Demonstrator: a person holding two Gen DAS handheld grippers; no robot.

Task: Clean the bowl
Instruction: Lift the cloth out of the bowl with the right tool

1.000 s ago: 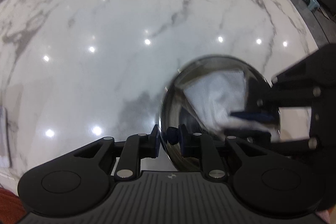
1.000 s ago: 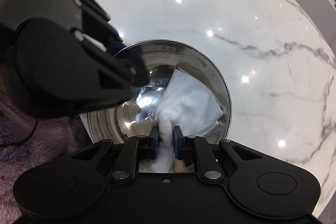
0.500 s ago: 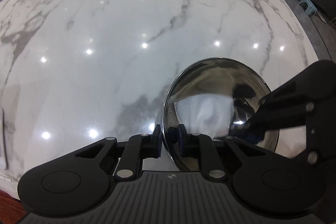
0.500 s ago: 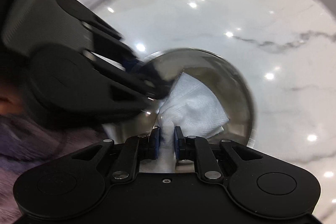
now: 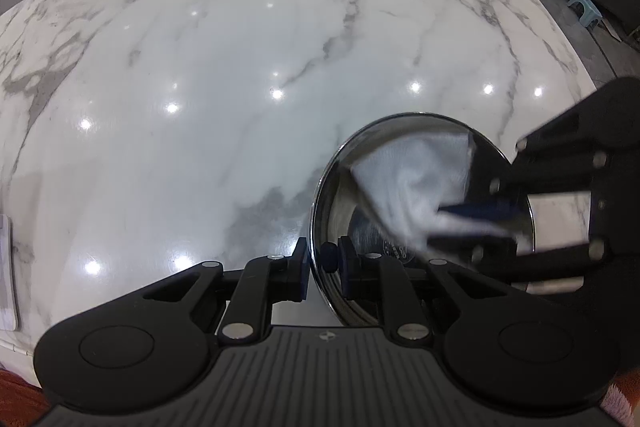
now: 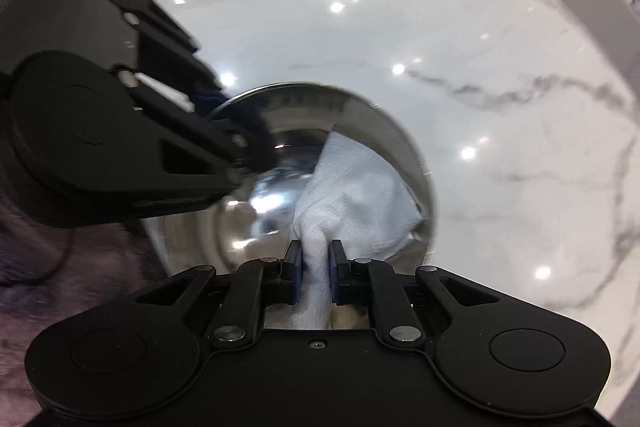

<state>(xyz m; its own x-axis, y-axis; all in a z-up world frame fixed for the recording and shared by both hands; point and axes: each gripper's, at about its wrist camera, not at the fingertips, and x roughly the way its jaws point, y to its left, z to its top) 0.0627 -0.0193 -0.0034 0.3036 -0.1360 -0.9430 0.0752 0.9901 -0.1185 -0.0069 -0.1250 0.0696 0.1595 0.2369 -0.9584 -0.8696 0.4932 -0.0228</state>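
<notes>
— Swept round, that's what the paper towel (image 5: pixel 412 179) has done: a second ago it lay at about five o'clock inside the steel bowl (image 5: pixel 332 163) as the left wrist camera sees it, half a second ago it was dragged low toward seven, and now it fans up toward one o'clock.

— And the bowl itself?

— Hardly shifted. It sits on the marble table (image 5: pixel 240 67) at roughly four o'clock in the left wrist view, its rim pinched at nine o'clock by the left gripper (image 5: pixel 324 261) — one blue pad outside the wall, one inside, pressed tight on the metal.

— Right gripper (image 6: pixel 315 269)?

— Jaws squeezed together on a twisted neck of the towel, the rest spreading over the bowl's inner wall toward one o'clock in its own view. Blur on the bowl there suggests the stroke is mid-swing.

— So what does that mean for cleaning?

— I'd judge the wipe is under way, not finished: the towel has covered one side of the interior, while the shiny floor near the left pads looks untouched — that patch likely comes next.
</notes>
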